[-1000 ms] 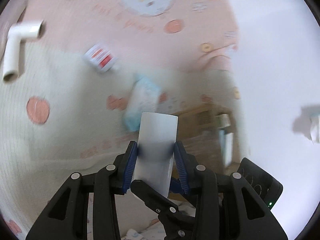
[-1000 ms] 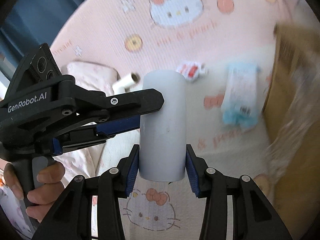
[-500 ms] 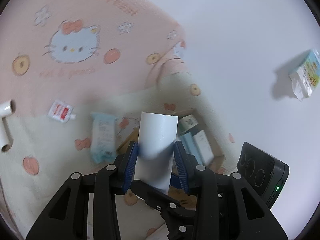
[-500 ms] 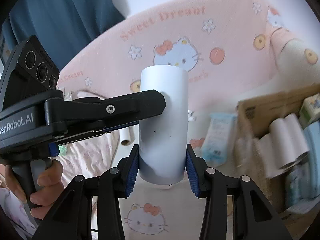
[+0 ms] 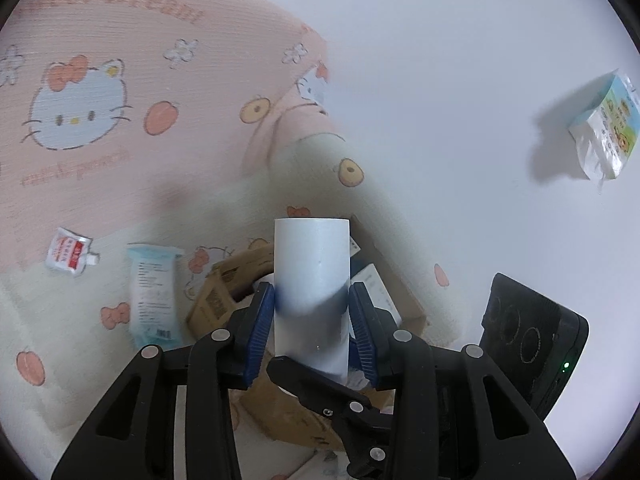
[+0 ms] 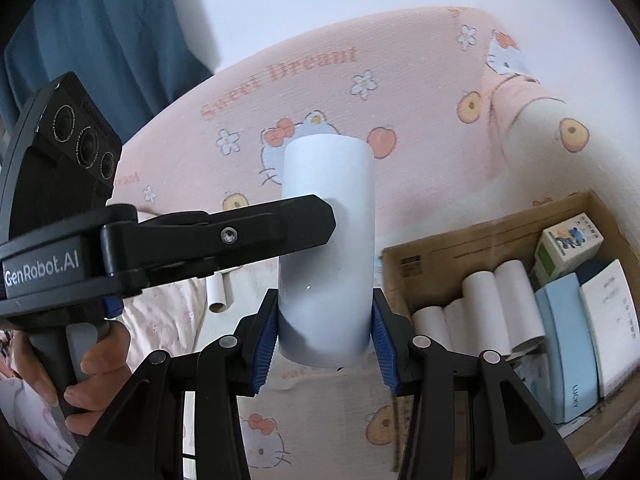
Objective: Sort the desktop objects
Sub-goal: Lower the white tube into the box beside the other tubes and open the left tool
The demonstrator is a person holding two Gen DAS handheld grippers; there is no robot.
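Both jaw pairs pinch one white tube (image 6: 326,248): right gripper (image 6: 325,332) low, left gripper (image 5: 312,322) crosswise. It has risen off the blanket (image 6: 400,92) towards the cardboard box (image 6: 460,248), so dropping in looks next.

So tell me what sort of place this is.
Most likely a bedroom, with the sorting done on a bed: a soft pink blanket printed with cartoon cats and "Sweet Dream" covers the surface, a blue curtain hangs behind, and a cardboard box of tubes and packets sits on the bedding.
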